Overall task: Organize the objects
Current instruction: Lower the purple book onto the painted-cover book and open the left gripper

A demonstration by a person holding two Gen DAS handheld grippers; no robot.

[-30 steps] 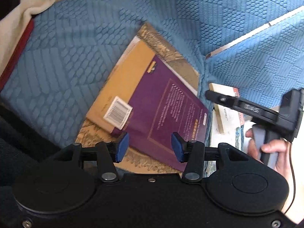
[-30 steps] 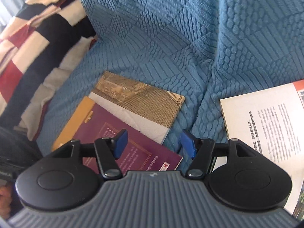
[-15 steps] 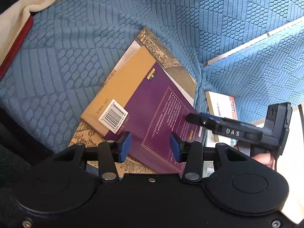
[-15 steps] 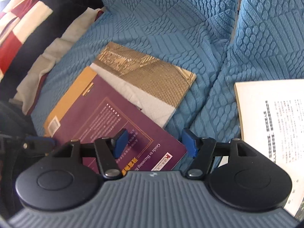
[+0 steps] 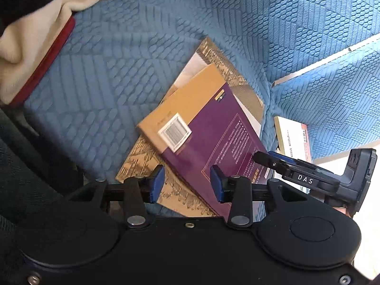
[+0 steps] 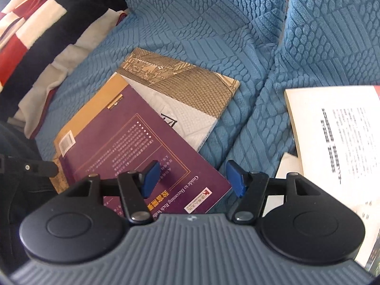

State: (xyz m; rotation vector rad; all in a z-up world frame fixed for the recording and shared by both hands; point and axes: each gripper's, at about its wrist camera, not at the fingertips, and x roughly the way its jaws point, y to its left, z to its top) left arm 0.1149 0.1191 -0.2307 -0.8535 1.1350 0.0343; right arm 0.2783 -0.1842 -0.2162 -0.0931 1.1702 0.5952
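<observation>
While a second ago it hung back, the right gripper (image 6: 192,178) has closed in on the purple book (image 6: 133,142).
Both grippers wide, holding nothing; the book's corner sits between the right one's pads, left gripper (image 5: 187,185) hovering over its other end.

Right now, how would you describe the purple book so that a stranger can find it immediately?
Look at the blue quilted sofa cover. On its seat two books overlap; the purple book lies on top of the gold-patterned book. It alone has a mustard-yellow strip with a barcode sticker, and a thin orange frame around small text.
</observation>
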